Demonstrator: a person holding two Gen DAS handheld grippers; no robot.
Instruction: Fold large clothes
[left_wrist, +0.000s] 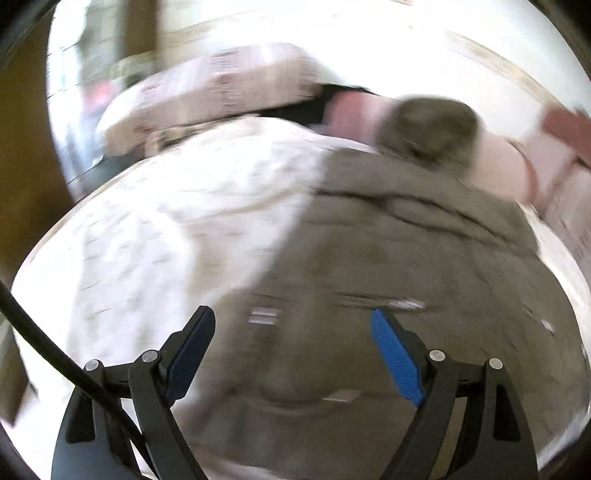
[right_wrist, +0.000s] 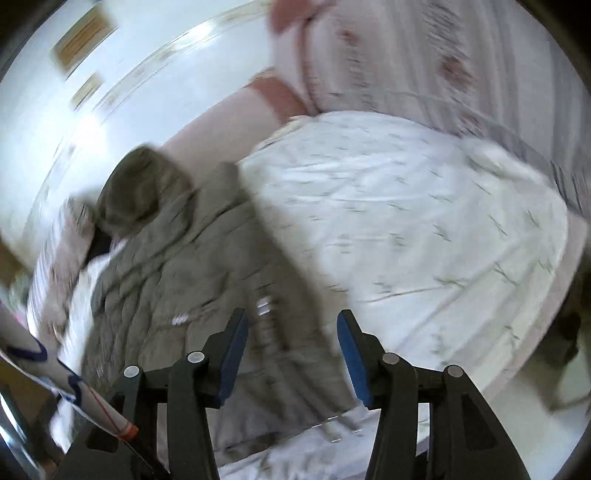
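Note:
A large olive-grey padded jacket (left_wrist: 388, 266) with a hood (left_wrist: 432, 125) lies spread on a bed covered by a white patterned sheet (left_wrist: 166, 221). My left gripper (left_wrist: 293, 321) is open and empty, hovering above the jacket's lower part. In the right wrist view the same jacket (right_wrist: 192, 266) lies to the left on the white sheet (right_wrist: 406, 221), its hood (right_wrist: 140, 184) at the far end. My right gripper (right_wrist: 291, 325) is open and empty above the jacket's right edge. Both views are motion-blurred.
Pale patterned pillows or bedding (left_wrist: 221, 85) lie at the head of the bed, with more bedding (right_wrist: 424, 55) along the far side. A white wall (right_wrist: 92, 92) with framed pictures stands behind. A white pole with blue and red marks (right_wrist: 66, 384) crosses the lower left.

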